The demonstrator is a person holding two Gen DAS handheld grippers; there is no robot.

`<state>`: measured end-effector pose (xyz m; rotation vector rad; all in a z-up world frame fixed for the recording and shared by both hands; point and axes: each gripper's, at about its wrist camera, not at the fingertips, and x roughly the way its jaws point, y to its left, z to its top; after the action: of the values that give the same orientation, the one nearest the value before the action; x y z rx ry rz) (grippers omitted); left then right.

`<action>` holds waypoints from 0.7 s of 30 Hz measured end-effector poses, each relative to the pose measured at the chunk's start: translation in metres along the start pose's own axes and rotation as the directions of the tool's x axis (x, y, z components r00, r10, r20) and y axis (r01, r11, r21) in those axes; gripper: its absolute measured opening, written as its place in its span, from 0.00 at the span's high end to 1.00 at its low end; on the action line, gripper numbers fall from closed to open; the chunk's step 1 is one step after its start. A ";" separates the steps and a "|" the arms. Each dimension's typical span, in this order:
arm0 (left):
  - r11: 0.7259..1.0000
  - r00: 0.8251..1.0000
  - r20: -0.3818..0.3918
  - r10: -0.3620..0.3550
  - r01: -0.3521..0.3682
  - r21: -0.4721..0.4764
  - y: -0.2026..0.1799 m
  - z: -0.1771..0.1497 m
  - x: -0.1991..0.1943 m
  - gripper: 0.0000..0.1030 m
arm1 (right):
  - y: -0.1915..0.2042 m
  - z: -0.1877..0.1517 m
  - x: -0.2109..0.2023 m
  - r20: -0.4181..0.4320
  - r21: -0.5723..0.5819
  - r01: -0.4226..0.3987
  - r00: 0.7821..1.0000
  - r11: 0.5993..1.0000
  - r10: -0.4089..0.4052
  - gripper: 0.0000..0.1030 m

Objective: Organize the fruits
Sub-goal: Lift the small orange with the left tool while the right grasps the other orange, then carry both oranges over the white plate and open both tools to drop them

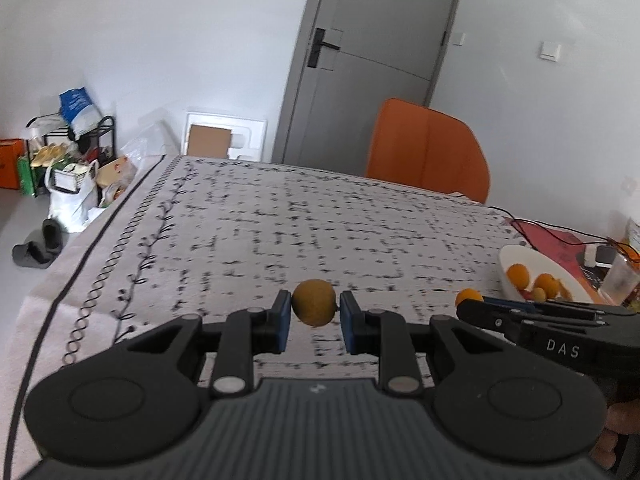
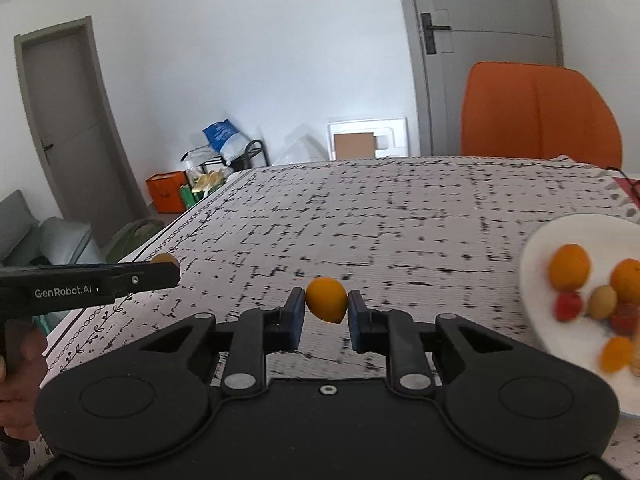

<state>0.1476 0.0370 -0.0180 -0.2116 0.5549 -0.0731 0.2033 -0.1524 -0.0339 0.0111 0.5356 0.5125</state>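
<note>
Patterned tablecloth [image 2: 400, 216] bare up to plate [image 2: 536, 248]

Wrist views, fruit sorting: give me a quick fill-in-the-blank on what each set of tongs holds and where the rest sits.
1. The left tongs grip a ____ fruit.
2. The right tongs grip an ____ fruit.
3. The other fruits lie in a white ____.
4. Behind the table stands an orange ____.

Missing: brownish; orange; bowl; chair

Matt woven tablecloth [image 1: 280, 216], glossy white bowl [image 2: 536, 248]
</note>
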 end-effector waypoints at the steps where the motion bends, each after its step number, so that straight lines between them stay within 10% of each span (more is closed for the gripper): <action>1: 1.000 1.000 0.002 -0.005 0.005 0.003 -0.003 0.000 0.000 0.76 | -0.003 0.000 -0.004 0.005 0.001 0.006 1.000 1.000 -0.006 0.80; 21: 0.990 0.994 0.012 -0.111 0.109 0.087 -0.072 0.004 0.007 0.76 | -0.054 -0.009 -0.060 0.085 0.073 0.092 0.992 0.993 -0.098 0.80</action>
<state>0.1546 -0.0332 -0.0023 -0.1587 0.5223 -0.2019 0.1794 -0.2286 -0.0204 0.0734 0.4646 0.3980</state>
